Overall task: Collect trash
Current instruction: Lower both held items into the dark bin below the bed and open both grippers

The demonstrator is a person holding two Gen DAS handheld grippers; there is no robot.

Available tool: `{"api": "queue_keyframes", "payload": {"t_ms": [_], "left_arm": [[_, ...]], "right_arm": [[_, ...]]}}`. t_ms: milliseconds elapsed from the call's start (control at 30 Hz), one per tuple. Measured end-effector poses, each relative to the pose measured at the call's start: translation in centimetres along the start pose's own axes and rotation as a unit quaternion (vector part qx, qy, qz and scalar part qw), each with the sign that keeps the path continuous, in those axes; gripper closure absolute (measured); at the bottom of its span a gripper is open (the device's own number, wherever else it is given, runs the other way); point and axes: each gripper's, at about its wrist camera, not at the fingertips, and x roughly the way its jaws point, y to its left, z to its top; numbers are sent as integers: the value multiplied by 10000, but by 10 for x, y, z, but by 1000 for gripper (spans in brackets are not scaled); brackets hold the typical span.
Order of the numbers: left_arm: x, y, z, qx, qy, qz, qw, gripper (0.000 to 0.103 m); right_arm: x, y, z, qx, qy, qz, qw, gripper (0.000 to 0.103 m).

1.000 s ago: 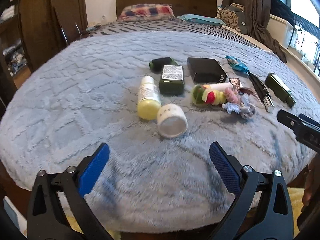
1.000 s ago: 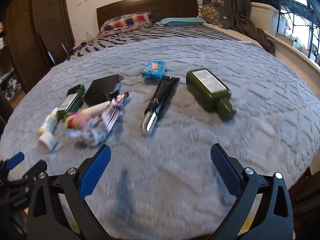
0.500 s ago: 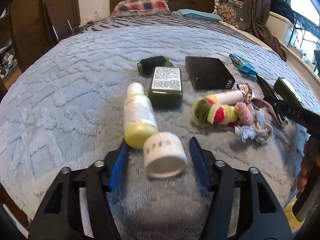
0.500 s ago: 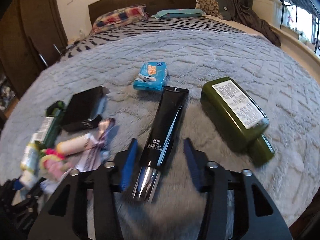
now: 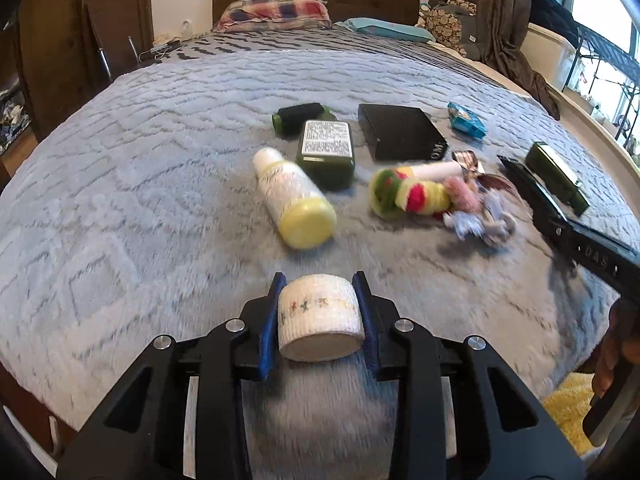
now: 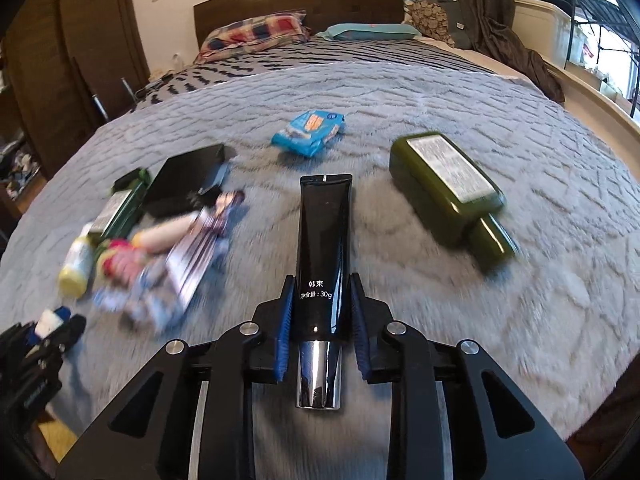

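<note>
**Q:** Grippers first: what was each one doing?

**A:** Left gripper [image 5: 320,320] had its blue pads pressed against both sides of a small white roll [image 5: 321,317] printed with tiny coloured figures, at 6 o'clock in the left wrist view, the roll's flat end facing the camera. Right gripper [image 6: 322,320] had its pads drawn in at either side of a black tube [image 6: 323,256] with a chrome cap, at 6 o'clock in the right wrist view, cap end nearest the camera; whether they were gripping it or only flanking it could not be told.

**Q:** Where were they?

**A:** Over a grey textured blanket [image 5: 140,184] covering a bed.

**Q:** What else lay on it?

**A:** Seen from the left wrist, a white bottle with a yellow cap [image 5: 294,198] lay at 12 o'clock from the roll. A dark green bottle [image 5: 326,152] sat just beyond it, label up. A black box [image 5: 400,132] lay toward 1 o'clock. A blurred heap of bright fabric bits [image 5: 432,200] was at 2 o'clock.

**Q:** And from the right wrist?

**A:** A blue snack packet [image 6: 310,132] lay at 12 o'clock beyond the tube's crimped end. A large green bottle [image 6: 452,184] lay at 2 o'clock, apart from the tube, cap toward the camera. The other gripper showed at 8 o'clock, with something white between its blue tips
</note>
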Motion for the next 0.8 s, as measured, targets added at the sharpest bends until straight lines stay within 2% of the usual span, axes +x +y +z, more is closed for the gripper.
{"api": "queue_keyframes", "payload": {"t_ms": [400,600,667,800], "left_arm": [[-70,-23,-58,-36,-391,-376,9985,71],[-108,-30,-78,26,-594,-308,9978,71],[-117,-33,-85,69,-613,-336,9975,71],[-129,-43,-104,177,-522,-452,9975,71]], "right_arm": [[-78,-6,-68,-47,-127,244,9996,77],[-128,-7,-102,-90,-298,384,9988,77],[-138,-9,-113,-83,-242,466,9986,77],[-139,-15,-134,93,193,707,9973,77]]}}
